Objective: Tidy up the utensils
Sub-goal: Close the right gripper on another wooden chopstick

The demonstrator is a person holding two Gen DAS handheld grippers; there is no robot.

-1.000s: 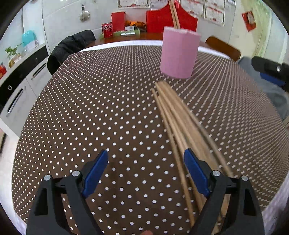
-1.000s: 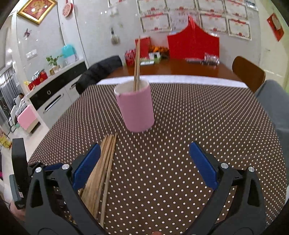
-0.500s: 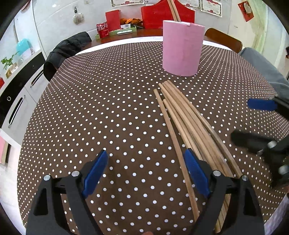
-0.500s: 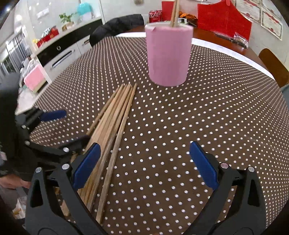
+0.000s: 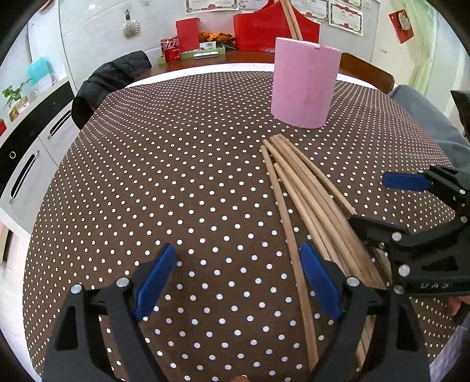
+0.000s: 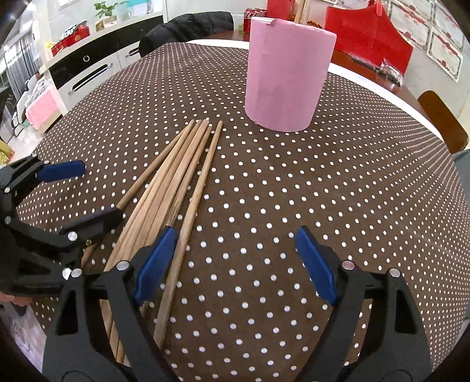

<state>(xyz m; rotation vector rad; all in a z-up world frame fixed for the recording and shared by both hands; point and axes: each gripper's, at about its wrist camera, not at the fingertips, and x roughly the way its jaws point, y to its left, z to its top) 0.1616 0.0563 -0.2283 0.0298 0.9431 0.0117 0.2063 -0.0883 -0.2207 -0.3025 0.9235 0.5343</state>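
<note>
Several wooden chopsticks (image 5: 308,199) (image 6: 182,176) lie fanned out on the dotted tablecloth, in front of a pink cup (image 5: 304,88) (image 6: 286,70). Two more chopsticks (image 5: 289,17) stand in that cup. My left gripper (image 5: 238,282) (image 6: 79,197) is open and low at the bundle's left side, with the leftmost stick just inside its right pad. My right gripper (image 6: 235,264) (image 5: 390,205) straddles the right edge of the bundle. Its jaws are closing, and the rightmost stick lies between them beside the left pad, not pinched.
The brown dotted table (image 5: 176,176) is round, and its edge drops off close behind both grippers. A chair with a black jacket (image 5: 108,82) stands at the far left and a wooden chair (image 5: 367,70) at the far right. A red box (image 5: 264,26) and a cola can (image 5: 170,50) sit beyond.
My right gripper came down and in toward the bundle's right side, and its jaws narrowed. The left gripper has stayed in place, open. The chopsticks have not moved.
</note>
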